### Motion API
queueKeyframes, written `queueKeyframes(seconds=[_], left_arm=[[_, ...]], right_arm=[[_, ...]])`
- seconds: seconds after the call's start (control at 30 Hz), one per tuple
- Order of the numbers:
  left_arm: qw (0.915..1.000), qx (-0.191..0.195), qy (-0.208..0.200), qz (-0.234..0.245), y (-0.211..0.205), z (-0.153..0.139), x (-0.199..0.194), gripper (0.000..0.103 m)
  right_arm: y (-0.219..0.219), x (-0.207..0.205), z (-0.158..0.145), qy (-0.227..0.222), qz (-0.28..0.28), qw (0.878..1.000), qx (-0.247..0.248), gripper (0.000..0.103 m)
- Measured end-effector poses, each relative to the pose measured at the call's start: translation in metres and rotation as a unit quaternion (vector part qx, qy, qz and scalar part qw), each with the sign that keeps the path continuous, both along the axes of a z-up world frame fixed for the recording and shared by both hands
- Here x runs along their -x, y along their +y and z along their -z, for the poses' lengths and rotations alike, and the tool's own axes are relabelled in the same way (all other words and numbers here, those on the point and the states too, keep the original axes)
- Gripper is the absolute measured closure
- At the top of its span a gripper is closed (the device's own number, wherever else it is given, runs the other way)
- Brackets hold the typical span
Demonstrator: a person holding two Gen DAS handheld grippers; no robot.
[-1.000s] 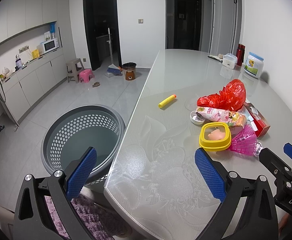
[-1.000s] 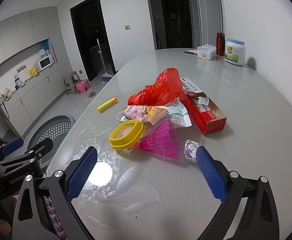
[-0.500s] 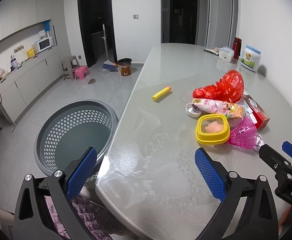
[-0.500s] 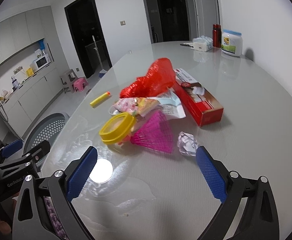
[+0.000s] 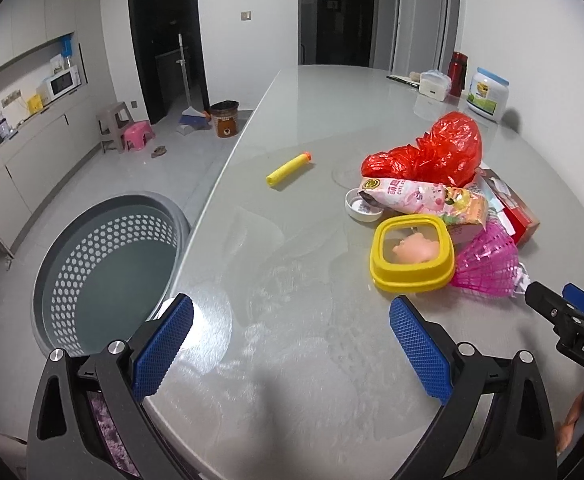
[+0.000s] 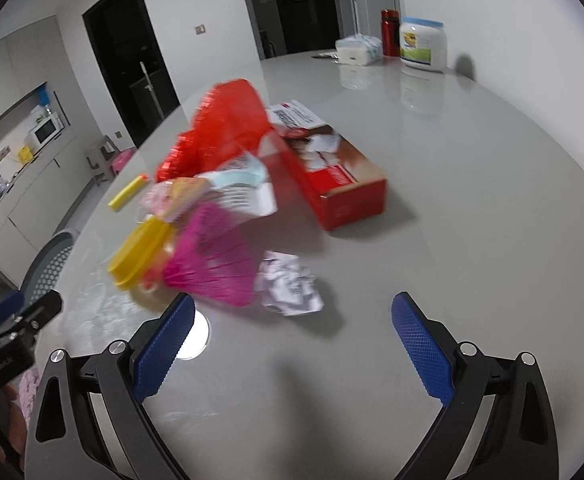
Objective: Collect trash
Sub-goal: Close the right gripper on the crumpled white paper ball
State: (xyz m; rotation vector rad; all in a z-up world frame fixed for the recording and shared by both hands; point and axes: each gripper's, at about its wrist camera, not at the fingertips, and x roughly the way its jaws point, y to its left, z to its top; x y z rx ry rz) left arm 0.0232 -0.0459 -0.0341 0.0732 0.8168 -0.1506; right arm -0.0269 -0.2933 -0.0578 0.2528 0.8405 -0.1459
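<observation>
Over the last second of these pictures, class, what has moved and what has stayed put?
The right hand-held gripper has advanced toward the crumpled paper ball, which now sits just ahead of its open fingers. The left hand-held gripper has shifted forward over the table, also open. Nothing was grasped or released. The trash pile and the grey laundry basket stayed put.

left wrist: table (image 5: pixel 332 128) edge, low | right wrist: nearer | shared: trash pile (image 6: pixel 228 208)

Trash pile (image 5: pixel 444 200) (motley) beside grey basket (image 5: pixel 104 272)
</observation>
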Motion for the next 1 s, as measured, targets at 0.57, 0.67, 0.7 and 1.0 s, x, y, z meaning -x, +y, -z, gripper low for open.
queueKeyframes(seconds=[0.57, 0.67, 0.7, 1.0], left_arm=[[0.9994, 0.011, 0.021, 0.026, -0.016, 0.01, -0.022, 0.007], [0.9993, 0.009, 0.024, 0.027, -0.018, 0.011, -0.022, 0.007], [0.9993, 0.01, 0.025, 0.028, -0.019, 0.012, -0.022, 0.007], [0.999, 0.013, 0.027, 0.033, -0.022, 0.013, -0.023, 0.006]], right_arm=[[-0.007, -0.027, 0.011, 0.032, -0.013, 0.999, 0.032, 0.023], [-0.005, -0.031, 0.015, 0.043, -0.024, 0.998, 0.03, 0.032], [-0.004, -0.032, 0.016, 0.044, -0.026, 0.998, 0.032, 0.035], [-0.005, -0.029, 0.014, 0.03, -0.037, 0.999, 0.017, 0.069]])
